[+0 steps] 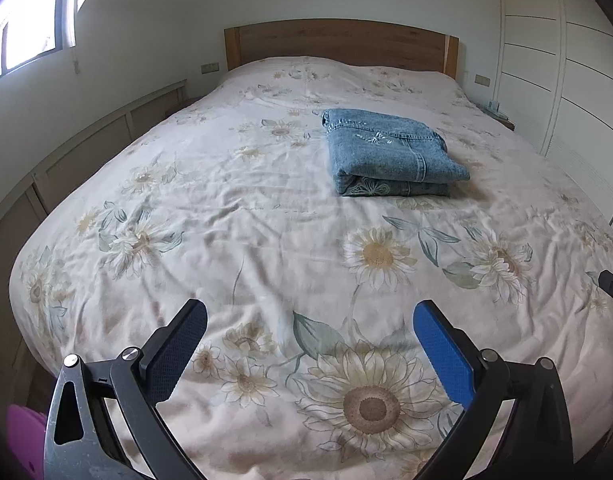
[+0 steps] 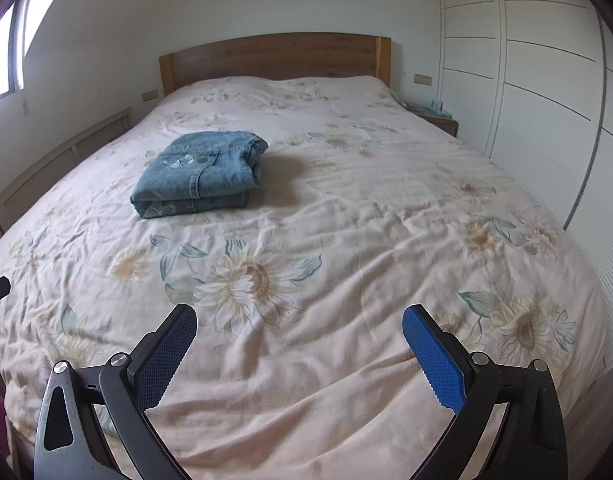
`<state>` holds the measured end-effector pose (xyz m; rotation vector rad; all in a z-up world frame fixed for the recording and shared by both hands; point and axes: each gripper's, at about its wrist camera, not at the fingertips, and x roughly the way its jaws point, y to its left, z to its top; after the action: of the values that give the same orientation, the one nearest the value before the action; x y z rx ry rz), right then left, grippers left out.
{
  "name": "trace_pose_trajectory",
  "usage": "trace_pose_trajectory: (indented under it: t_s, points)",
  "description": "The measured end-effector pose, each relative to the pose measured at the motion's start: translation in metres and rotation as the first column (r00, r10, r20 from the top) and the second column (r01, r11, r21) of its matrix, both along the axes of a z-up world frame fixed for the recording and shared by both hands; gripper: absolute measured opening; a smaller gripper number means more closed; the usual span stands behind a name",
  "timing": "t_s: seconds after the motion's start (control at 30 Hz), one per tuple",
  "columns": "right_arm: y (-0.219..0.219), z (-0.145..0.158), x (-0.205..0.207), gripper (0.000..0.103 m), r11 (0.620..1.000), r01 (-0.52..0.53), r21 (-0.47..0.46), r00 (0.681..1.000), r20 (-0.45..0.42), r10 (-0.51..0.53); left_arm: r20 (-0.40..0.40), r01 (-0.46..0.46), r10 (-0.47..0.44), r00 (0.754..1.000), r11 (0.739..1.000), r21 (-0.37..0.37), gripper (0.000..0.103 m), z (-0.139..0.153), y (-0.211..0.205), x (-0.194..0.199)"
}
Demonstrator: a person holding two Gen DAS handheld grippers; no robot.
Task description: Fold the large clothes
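One pair of folded jeans [image 1: 392,152] on one bed [image 1: 266,216], two grippers over its foot end. Blue denim, folded into a squarish stack of several layers, pale embroidery on top — lying mid-bed, nearer the wooden headboard [image 1: 338,40] than the foot, on the sunflower-print cover. Left gripper [image 1: 309,322] spread wide and holding nothing, hovering above the cover. Right gripper [image 2: 299,322] likewise — wide apart, nothing between its blue pads [image 2: 434,360], well short of the jeans [image 2: 200,174].

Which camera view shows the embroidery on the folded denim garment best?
The left wrist view: the folded denim garment appears larger there, and its pale stitched embroidery is sharper. The right wrist view also shows the whole garment, but farther left, smaller and with blurrier stitching.
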<state>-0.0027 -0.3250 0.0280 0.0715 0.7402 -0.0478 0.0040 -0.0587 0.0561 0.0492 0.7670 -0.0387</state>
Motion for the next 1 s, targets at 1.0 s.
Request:
trace_pose_trajectory:
  t_s: [1.0]
  points:
    - [-0.017, -0.054, 0.003, 0.103, 0.999, 0.005, -0.051, 0.998, -0.069, -0.009, -0.088, -0.06, 0.062, 0.994, 0.998, 0.034, 0.102, -0.063, 0.021, 0.019]
